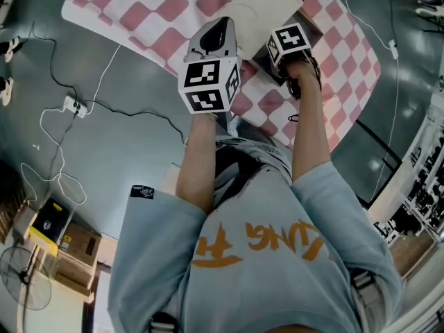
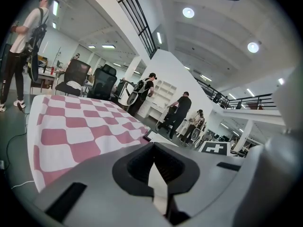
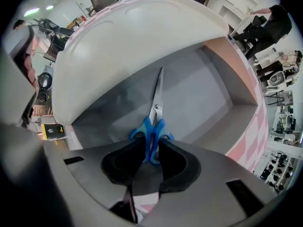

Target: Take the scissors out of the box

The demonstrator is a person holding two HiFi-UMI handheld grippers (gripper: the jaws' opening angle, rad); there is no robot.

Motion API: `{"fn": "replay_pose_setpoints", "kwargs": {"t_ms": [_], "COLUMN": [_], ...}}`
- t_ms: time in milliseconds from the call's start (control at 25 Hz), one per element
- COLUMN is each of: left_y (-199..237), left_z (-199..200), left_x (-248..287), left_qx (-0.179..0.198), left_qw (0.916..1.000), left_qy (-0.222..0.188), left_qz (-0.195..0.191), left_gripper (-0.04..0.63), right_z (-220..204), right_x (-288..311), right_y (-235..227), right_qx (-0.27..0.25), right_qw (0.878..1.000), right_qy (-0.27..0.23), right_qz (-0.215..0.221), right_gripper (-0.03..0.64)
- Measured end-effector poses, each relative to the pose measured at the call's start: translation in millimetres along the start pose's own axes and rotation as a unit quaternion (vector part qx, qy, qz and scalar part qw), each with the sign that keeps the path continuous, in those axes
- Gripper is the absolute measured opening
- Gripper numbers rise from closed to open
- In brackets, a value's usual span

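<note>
A pair of scissors [image 3: 156, 109] with blue handles lies on the grey floor of an open box [image 3: 222, 63], blades pointing away from me. The box's white lid [image 3: 128, 37] stands up behind it. My right gripper [image 3: 151, 151] points straight down into the box, and its pads press on the blue handles from both sides. In the head view only its marker cube [image 1: 288, 43] shows, over the box beside the white lid [image 1: 267, 9]. My left gripper [image 2: 153, 148] hovers to the left of the box with its jaws together and nothing between them; its cube [image 1: 209, 83] is nearer me.
The box sits on a pink-and-white checked cloth [image 1: 139, 12] over a table. Cables and a power strip [image 1: 71, 105] lie on the grey floor at the left. Several people [image 2: 180, 109] and office chairs [image 2: 75, 77] stand far behind the table.
</note>
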State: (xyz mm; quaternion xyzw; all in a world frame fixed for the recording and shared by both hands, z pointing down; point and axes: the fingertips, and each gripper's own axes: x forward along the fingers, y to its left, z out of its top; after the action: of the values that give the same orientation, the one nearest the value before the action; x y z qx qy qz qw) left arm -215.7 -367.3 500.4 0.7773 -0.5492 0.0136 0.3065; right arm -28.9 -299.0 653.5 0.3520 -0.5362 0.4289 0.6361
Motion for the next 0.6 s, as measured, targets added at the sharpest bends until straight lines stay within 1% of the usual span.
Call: {"fn": "replay_pose_setpoints", "kwargs": {"t_ms": [120, 200, 400, 480, 600], "left_y": [-1, -2, -5, -8, -13], "left_z": [1, 1, 4, 4, 3], "left_x": [-3, -5, -11, -13, -17], "left_qx": [0.004, 0.007, 0.016, 0.019, 0.023], "left_qw": [1.0000, 1.0000, 0.9999, 0.9998, 0.9997], "left_qy": [-0.001, -0.001, -0.005, -0.007, -0.009], "left_qz": [0.000, 0.001, 0.003, 0.003, 0.004], "left_gripper": [0.017, 0.017, 0.017, 0.017, 0.017], "right_z": [-1, -1, 0, 1, 1], "right_x": [-2, -4, -14, -22, -36], "right_y": [-1, -2, -8, -11, -16], "right_qx": [0.001, 0.010, 0.037, 0.048, 0.067], "right_qw": [1.000, 1.000, 0.997, 0.994, 0.989], "right_qy": [-0.009, -0.023, -0.074, -0.096, -0.130], "right_qz": [0.007, 0.011, 0.003, -0.001, 0.003], "right_gripper": [0.084, 0.084, 0.083, 0.083, 0.081]}}
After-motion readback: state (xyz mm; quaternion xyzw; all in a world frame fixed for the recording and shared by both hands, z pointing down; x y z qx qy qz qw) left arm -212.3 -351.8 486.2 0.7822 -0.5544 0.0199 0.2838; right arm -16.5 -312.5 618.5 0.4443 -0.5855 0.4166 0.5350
